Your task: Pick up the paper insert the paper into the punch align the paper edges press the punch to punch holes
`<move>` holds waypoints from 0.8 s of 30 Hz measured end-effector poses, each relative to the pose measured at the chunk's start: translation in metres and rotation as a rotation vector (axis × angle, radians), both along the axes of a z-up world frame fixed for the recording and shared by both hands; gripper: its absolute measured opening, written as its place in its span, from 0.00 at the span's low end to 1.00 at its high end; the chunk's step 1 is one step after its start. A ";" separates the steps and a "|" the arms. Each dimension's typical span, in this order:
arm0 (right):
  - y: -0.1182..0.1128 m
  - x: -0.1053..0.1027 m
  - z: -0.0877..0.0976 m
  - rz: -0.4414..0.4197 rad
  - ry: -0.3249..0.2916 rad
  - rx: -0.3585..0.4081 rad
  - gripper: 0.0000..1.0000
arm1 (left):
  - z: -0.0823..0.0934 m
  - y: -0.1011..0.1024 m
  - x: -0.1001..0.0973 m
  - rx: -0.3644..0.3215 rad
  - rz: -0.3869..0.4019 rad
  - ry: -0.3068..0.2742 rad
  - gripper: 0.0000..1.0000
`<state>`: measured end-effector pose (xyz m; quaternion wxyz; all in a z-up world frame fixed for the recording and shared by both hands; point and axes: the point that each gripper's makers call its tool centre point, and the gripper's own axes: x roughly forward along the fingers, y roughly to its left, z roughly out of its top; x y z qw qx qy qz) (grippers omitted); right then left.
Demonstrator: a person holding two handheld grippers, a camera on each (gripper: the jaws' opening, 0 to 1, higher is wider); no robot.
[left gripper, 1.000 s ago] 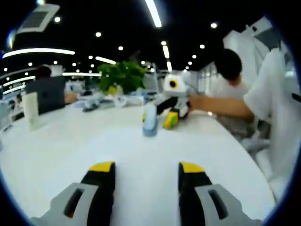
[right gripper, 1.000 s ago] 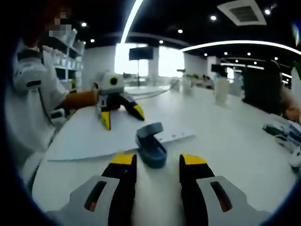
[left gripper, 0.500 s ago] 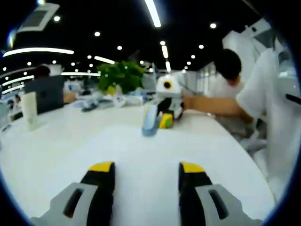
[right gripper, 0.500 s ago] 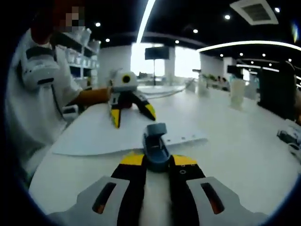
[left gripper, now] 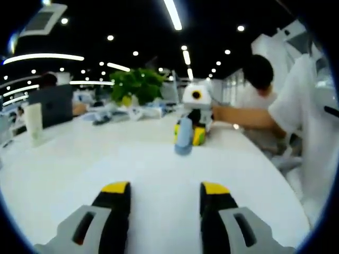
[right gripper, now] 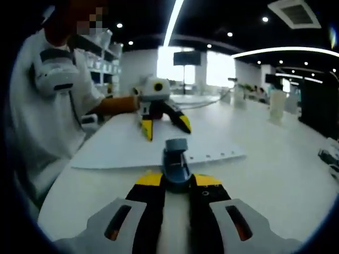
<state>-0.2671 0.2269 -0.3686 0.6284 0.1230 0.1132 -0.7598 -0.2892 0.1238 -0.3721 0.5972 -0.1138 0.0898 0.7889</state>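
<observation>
Right gripper view: right gripper [right gripper: 178, 182] clamps the punch [right gripper: 176, 168] at the paper [right gripper: 137, 149]'s near edge; left gripper [right gripper: 162, 124] gapes beyond, over bare tabletop [right gripper: 275, 159].

Bright ceiling strip lights [left gripper: 174, 15] w/ glare; soft blur throughout — fisheye warp at edges.

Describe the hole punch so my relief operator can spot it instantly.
On the white table lies a white paper sheet with holes along one edge. At that edge sits the small blue-grey hole punch, clamped in the right gripper, the sole blue item on the sheet.
</observation>
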 end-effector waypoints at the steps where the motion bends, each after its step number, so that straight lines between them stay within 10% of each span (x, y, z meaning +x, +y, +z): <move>1: 0.000 0.000 0.000 0.000 0.000 0.000 0.22 | 0.000 0.000 0.000 0.000 0.000 0.000 0.53; 24: 0.016 0.010 0.011 -0.121 -0.055 -0.073 0.40 | 0.010 0.003 0.007 0.051 -0.029 -0.014 0.65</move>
